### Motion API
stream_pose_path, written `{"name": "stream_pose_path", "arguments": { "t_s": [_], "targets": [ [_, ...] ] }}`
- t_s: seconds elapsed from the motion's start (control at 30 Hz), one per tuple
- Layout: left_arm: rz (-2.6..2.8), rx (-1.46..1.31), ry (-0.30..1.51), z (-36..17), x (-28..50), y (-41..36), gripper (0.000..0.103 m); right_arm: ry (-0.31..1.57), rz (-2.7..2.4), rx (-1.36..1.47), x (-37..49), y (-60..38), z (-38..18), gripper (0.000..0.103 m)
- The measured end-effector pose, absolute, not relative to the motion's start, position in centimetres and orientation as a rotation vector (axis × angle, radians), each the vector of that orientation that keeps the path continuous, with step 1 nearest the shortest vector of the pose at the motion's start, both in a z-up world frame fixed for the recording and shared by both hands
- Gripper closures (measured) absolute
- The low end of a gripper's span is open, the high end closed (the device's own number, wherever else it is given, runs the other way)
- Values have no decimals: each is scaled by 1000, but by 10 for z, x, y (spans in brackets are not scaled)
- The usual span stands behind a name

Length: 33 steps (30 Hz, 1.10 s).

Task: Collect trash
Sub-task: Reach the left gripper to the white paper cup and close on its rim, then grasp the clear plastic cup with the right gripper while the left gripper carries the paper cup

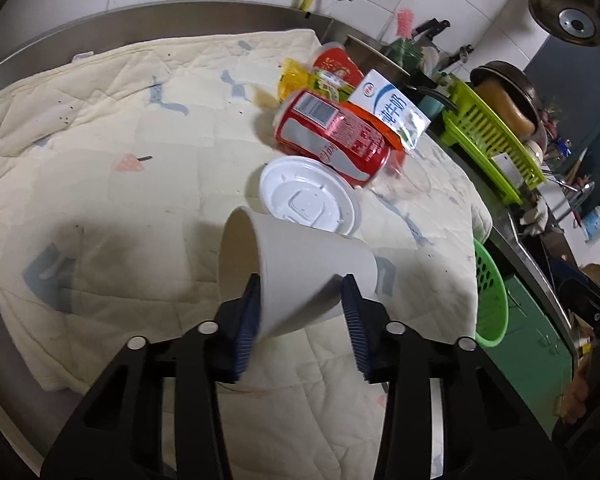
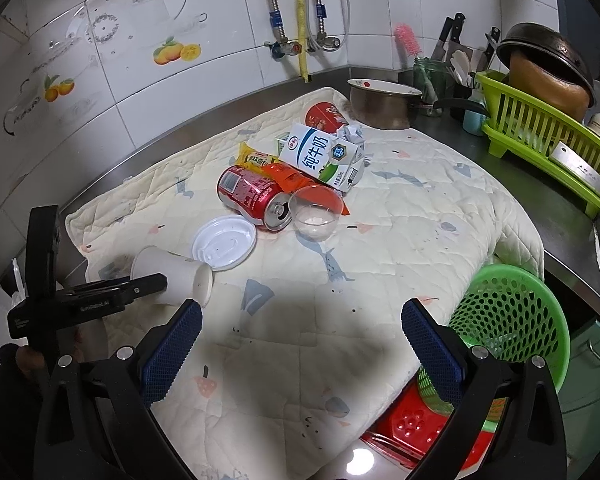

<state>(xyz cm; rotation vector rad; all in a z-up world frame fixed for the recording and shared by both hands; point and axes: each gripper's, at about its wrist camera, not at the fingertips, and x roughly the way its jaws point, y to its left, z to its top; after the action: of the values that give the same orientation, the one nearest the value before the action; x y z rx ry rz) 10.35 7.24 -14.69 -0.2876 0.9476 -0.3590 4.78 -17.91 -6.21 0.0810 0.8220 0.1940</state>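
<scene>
A: Left wrist view first. The left hand-held gripper [image 1: 302,300] has ribbed blue pads, and they pinch a smooth white paper cup [image 1: 300,268] lying on its side, one pad on each side of it.

B: What is under it?

A: A soft quilted cloth [image 1: 100,168], cream with little blue and pink shapes, spread over the shiny metal surface [image 1: 148,24]. Just past the cup is a round white plastic lid [image 1: 308,200]. Behind that lies a red can [image 1: 332,140] on its side, with tiny print I cannot read.

B: And the right wrist view?

A: The right hand-held gripper [image 2: 300,340] is spread wide with nothing between its pads. A green basket [image 2: 512,320] full of holes sits just beside the cloth's edge. Farther off is a clear plastic cup [image 2: 315,216] by the can, then a white and blue milk carton [image 2: 320,156] with Chinese writing, and a green dish rack [image 2: 548,152] beyond.
</scene>
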Motion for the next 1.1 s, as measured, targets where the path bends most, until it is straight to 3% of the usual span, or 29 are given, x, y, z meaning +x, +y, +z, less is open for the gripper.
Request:
{"name": "stream_pose_path", "arguments": {
  "t_s": [0.37, 0.67, 0.73, 0.97, 1.1],
  "targets": [
    [-385, -293, 896, -129, 81, 64, 101, 819, 211, 96, 65, -185, -67, 6],
    [-355, -257, 846, -107, 68, 65, 102, 828, 226, 62, 120, -181, -82, 9],
    [-346, -248, 831, -101, 67, 68, 102, 842, 232, 55, 136, -178, -88, 21],
    [-328, -254, 792, -88, 64, 76, 102, 889, 209, 111, 173, -185, -103, 35],
    [-322, -258, 788, -86, 65, 78, 102, 915, 180, 139, 197, -191, -111, 49]
  ]
}}
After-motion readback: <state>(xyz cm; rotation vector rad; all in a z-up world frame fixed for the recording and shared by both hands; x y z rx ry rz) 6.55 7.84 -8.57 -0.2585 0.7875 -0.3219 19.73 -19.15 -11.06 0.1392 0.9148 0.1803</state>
